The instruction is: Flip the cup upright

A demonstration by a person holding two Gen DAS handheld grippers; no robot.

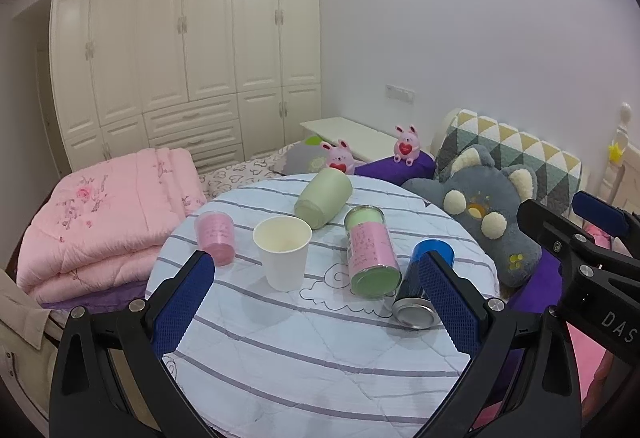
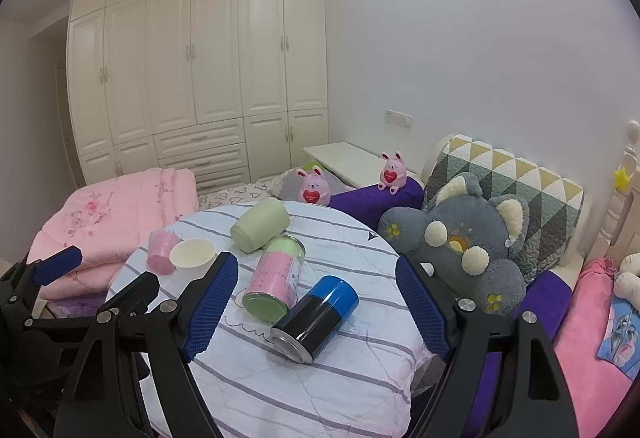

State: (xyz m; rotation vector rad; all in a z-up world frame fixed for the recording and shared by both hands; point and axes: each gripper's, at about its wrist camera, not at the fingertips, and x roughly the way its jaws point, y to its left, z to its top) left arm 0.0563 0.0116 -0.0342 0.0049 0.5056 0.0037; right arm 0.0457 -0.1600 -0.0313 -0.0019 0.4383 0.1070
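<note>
Left wrist view: white paper cup [image 1: 283, 252] upright on the striped round table [image 1: 304, 358], mouth up, framed between the blue pads of the left gripper [image 1: 316, 294]. Jaws spread wide, nothing between them, well short of the cup. To its left, just beside, a small pink cup [image 1: 216, 236], mouth down. Behind it, a pale green cup [image 1: 324, 198] on its side, base toward the camera. To the right, a pink and green canister [image 1: 370, 252] lying down, then a blue and black can [image 1: 424, 284] lying with its metal end forward, partly behind the right-hand pad. Right gripper's black frame and one blue pad visible at the far right edge.

Right wrist view: same table [image 2: 320, 378] from further right. Right gripper [image 2: 316, 302] also wide open and empty, the blue and black can [image 2: 316, 318] lying between its pads in the frame, not touched. Pink and green canister [image 2: 276, 278] just behind the can, green cup [image 2: 260, 224] further back. White paper cup [image 2: 192, 254] mostly hidden here: only the rim and inside visible above the left-hand pad, with the pink cup [image 2: 160, 252] against it. Left gripper's frame at the lower left.

Around the table: folded pink quilt [image 1: 104, 214] on the left, grey plush cat [image 2: 460, 242] on the right against a triangle-patterned cushion [image 2: 516, 190], two pink bunny toys [image 2: 314, 190] behind, cream wardrobe [image 2: 200, 58] along the far wall.
</note>
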